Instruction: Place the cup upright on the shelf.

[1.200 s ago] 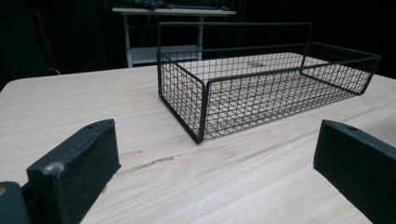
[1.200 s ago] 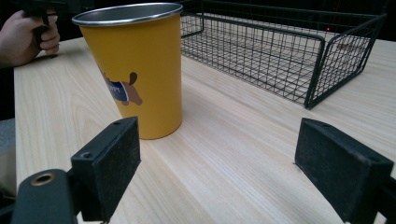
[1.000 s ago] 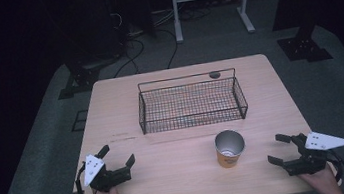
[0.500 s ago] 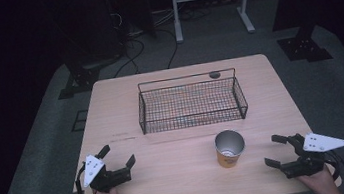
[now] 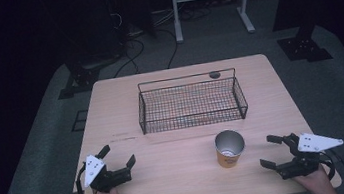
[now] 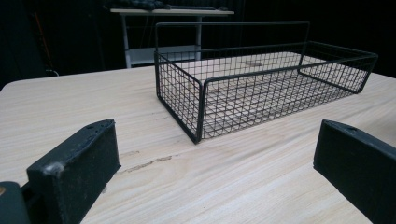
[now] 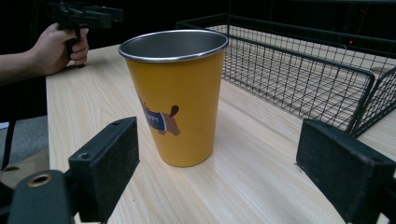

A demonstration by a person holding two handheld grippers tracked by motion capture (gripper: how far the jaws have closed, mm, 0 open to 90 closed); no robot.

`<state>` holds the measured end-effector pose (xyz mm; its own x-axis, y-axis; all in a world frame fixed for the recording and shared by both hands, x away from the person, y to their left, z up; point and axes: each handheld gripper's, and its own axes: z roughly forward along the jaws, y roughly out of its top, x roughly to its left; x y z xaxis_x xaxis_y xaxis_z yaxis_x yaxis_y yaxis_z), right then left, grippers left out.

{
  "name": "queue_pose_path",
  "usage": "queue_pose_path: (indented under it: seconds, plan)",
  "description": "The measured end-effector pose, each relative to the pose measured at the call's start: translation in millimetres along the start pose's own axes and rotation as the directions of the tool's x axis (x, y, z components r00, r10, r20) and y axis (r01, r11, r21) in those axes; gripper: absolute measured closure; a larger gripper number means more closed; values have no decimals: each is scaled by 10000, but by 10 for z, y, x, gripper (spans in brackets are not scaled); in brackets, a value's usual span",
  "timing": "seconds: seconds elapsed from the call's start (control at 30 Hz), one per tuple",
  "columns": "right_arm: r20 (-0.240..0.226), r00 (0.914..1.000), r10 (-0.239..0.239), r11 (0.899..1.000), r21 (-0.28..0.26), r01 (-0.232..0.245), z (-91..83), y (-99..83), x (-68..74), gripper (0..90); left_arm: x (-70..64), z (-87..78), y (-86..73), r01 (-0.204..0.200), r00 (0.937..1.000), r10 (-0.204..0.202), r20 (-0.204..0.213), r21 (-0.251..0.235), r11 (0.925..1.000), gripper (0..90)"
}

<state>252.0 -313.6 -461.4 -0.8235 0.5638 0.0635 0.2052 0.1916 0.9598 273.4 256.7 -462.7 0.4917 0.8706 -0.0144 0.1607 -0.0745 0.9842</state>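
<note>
Two things on your worktop (image 5: 180, 171), pale wood-grain laminate with rounded corners: a cup (image 5: 229, 148) and a basket (image 5: 190, 104). Cup is yellow outside, bare metal inside with a rolled steel rim, tapered, standing upright, mouth up, near the front edge right of centre. From the right gripper view the cup (image 7: 175, 93) shows a small cartoon dog print on its wall. Basket is black wire mesh, rectangular, low walls, open top, long axis running left-right across the worktop, just behind the cup and apart from it. Your left gripper (image 5: 116, 161) sits at the front left, jaws spread wide, nothing between them, aimed toward the basket (image 6: 261, 84). Your right gripper (image 5: 272, 151) sits at the front right, jaws released and wide, pointing at the cup, near it but not touching.
</note>
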Motion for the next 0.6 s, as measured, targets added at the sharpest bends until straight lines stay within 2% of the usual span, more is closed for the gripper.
queue_pose_path:
  seconds: [0.23, 0.37, 0.6]
  plan:
    - [4, 10000, 21, 10000, 85, -21, 55, 20, 19, 84, 1, 0, 0, 0, 10000, 0, -7, -11, 10000, 0]
    - [21, 10000, 66, 9997, 240, -67, 111, 33, 38, 22, -2, -2, 0, -7, 10000, 7, -18, -1, 10000, 0]
    - [-90, 10000, 38, 9994, 336, -35, 191, 46, 55, 1, 0, -1, 0, 3, 10000, -3, -32, -28, 10000, 0]
